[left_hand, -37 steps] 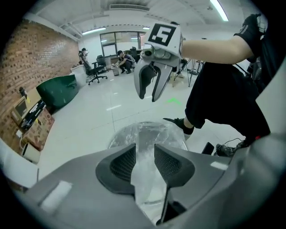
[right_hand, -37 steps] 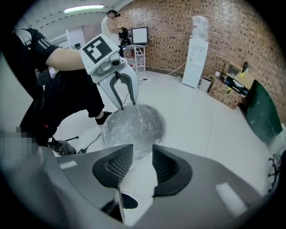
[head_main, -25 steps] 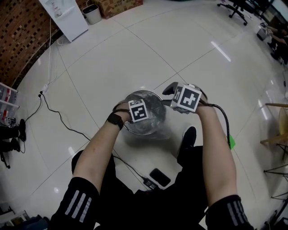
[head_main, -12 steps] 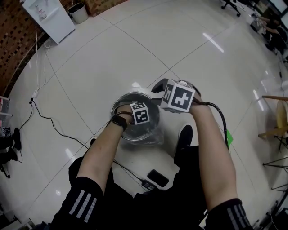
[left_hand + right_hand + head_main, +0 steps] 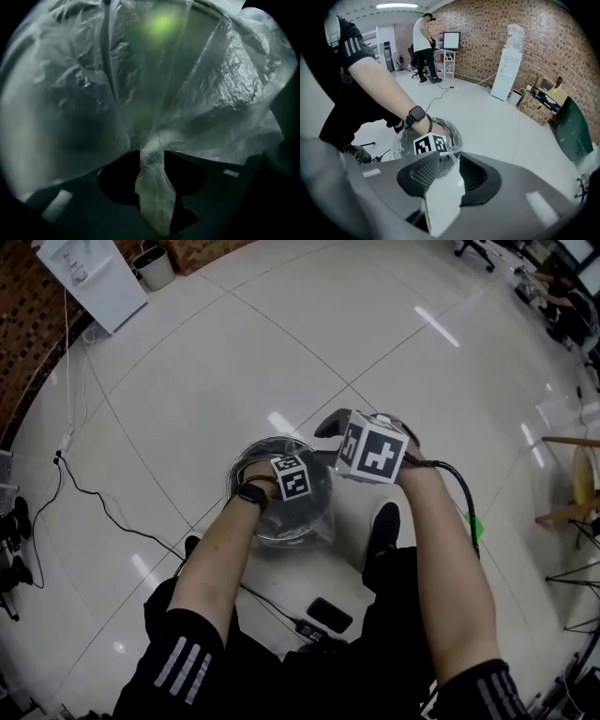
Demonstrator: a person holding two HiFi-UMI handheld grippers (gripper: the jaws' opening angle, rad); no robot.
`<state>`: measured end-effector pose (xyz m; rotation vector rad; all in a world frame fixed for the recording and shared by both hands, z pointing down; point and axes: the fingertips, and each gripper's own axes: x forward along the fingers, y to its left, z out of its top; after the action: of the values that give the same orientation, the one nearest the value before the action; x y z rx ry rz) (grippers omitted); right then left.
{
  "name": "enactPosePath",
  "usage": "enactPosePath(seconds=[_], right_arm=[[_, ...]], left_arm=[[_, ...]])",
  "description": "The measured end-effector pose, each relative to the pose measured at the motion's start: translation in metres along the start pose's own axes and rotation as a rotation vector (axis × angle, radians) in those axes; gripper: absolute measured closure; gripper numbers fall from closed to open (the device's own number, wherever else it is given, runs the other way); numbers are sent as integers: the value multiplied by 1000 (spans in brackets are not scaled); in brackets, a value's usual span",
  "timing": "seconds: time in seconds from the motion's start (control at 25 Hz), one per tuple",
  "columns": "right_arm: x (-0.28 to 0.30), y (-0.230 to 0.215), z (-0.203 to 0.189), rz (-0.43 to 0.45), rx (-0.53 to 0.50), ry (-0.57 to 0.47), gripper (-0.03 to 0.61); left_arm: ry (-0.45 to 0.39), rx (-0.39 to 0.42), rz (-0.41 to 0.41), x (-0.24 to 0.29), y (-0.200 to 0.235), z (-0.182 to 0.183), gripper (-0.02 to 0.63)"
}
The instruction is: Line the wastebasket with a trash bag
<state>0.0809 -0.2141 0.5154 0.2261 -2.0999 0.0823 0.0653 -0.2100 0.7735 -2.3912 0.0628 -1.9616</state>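
A round wastebasket [image 5: 236,486] stands on the floor between my feet, with a clear trash bag [image 5: 314,526] draped in and over it. My left gripper [image 5: 152,161] points down inside the basket; only its marker cube [image 5: 292,478] shows from above. Its jaws are opening, with a gathered strip of the bag's film [image 5: 153,190] still pinched between them. All around it is crumpled film [image 5: 225,84]. My right gripper [image 5: 328,430] hangs over the basket's right rim [image 5: 401,136], shut on a white fold of the bag's edge [image 5: 440,201].
A black cable [image 5: 103,507] runs across the tiles at left, and a black phone [image 5: 325,613] lies near my shoe [image 5: 382,526]. A white water dispenser [image 5: 508,70] and boxes stand by the brick wall. A person [image 5: 424,42] stands far off. A wooden chair [image 5: 581,493] is at right.
My left gripper has sunk deeper into the basket, its cube now below the rim. The right gripper has stayed at the rim with the bag's edge.
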Motion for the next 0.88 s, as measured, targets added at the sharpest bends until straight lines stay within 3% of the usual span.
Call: enactPosePath(seconds=[0.32, 0.56, 0.72, 0.88], right_arm=[[-6, 5, -9, -16, 5, 14, 436], [-18, -2, -11, -34, 15, -8, 436], [-16, -6, -8, -43, 49, -40, 436], [-4, -11, -11, -36, 104, -53, 434]], left_arm=[[-36, -31, 28, 0, 3, 8, 433], [-147, -29, 27, -60, 1, 36, 431], [-161, -11, -34, -94, -16, 29, 431], [-210, -67, -34, -136, -13, 19, 444]])
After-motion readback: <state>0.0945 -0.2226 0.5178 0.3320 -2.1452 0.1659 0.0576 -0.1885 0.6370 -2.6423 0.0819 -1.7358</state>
